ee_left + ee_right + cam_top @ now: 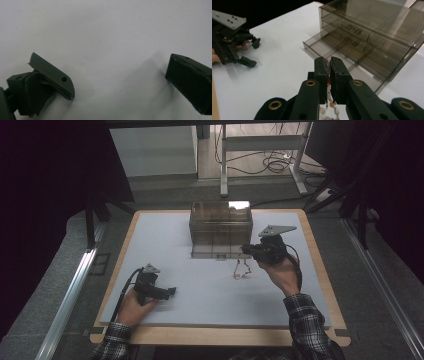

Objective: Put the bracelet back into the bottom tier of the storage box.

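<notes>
Jaws of the right gripper (329, 75) pinch a beaded necklace (242, 268), which dangles at 4 o'clock on the counter (165, 235), just before the smoky drawer box (220, 222) and its open bottom drawer (342, 53). Left gripper (170, 291), jaws spread, rests empty at 8 o'clock. Likely best: lift until the strand clears the drawer's front wall, then lower slowly.

Counter (150, 227): pale wooden top, rounded corners, wood rim bare on every side.
Mat (200, 295): a white sheet over most of the counter (plain and unmarked).
Drawer box (220, 220): smoky clear plastic, standing on the mat toward the far edge, lowest drawer (215, 251) pulled out toward the near side.
Necklace (242, 269): beaded, its lower loops on the mat just before the open drawer.
</notes>
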Demonstrator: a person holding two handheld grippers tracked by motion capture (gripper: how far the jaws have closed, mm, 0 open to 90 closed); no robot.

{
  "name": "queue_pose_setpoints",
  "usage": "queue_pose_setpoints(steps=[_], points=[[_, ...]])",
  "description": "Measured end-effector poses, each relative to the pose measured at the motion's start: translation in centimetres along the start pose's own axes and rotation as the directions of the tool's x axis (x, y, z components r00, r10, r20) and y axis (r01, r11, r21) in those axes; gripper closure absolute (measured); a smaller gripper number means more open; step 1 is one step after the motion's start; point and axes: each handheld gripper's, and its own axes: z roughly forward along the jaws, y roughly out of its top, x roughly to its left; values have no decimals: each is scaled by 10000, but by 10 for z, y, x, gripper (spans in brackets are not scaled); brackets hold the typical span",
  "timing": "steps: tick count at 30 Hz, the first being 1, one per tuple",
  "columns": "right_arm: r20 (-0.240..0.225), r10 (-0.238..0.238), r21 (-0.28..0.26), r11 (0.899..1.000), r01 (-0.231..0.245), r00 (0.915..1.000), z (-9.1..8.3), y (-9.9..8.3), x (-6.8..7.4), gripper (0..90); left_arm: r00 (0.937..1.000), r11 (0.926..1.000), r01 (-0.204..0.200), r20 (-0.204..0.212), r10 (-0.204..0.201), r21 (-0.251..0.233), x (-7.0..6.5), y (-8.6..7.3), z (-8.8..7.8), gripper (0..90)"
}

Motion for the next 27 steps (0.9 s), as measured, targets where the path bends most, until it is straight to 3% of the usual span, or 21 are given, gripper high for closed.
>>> queue_pose_setpoints(steps=[15, 27], points=[[-43, 148, -1124, 9936, -152, 9999, -2, 24, 4, 830, 10000, 10000, 1, 2, -1, 1, 0, 0, 0, 0], [-18, 140, -1545, 9879, -141, 9999, 10, 48, 6, 830, 10000, 10000, 4, 2, -4, 0, 0, 0, 0, 0]])
